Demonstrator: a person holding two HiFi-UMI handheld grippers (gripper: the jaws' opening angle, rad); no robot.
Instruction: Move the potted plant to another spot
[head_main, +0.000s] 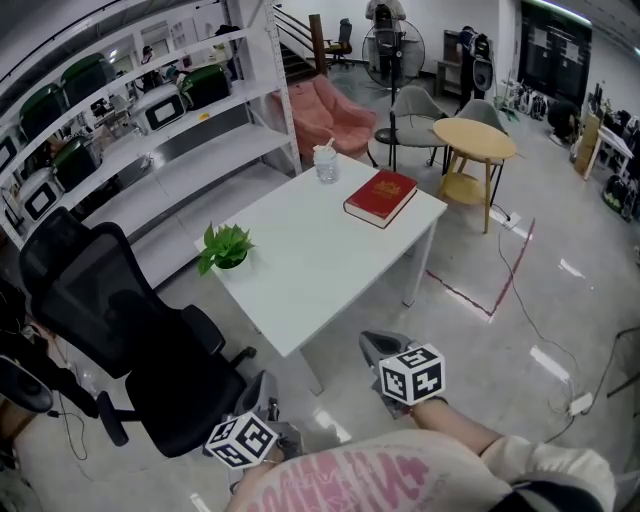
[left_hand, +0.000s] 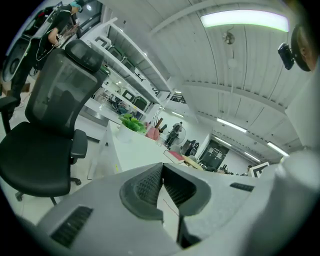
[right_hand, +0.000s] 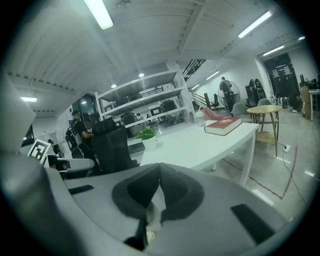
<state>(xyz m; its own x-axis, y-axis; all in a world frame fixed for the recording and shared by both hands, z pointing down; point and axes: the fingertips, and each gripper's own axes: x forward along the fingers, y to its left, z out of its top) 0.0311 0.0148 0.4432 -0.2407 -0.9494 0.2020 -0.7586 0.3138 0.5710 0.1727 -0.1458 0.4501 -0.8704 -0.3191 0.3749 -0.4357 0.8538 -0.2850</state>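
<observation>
The small leafy green plant in a white pot (head_main: 226, 250) stands at the white table's (head_main: 320, 270) left corner. Your left gripper (head_main: 266, 393) and right gripper (head_main: 377, 350) hang off its near corner, jaws closed and empty. For any grasp, take the pot's wall, not the leaves.

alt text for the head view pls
A small potted plant sits near the left edge of a white table, with a red book and a clear cup toward the far end. Below, the left gripper and right gripper are short of the table, beside a black office chair.
</observation>
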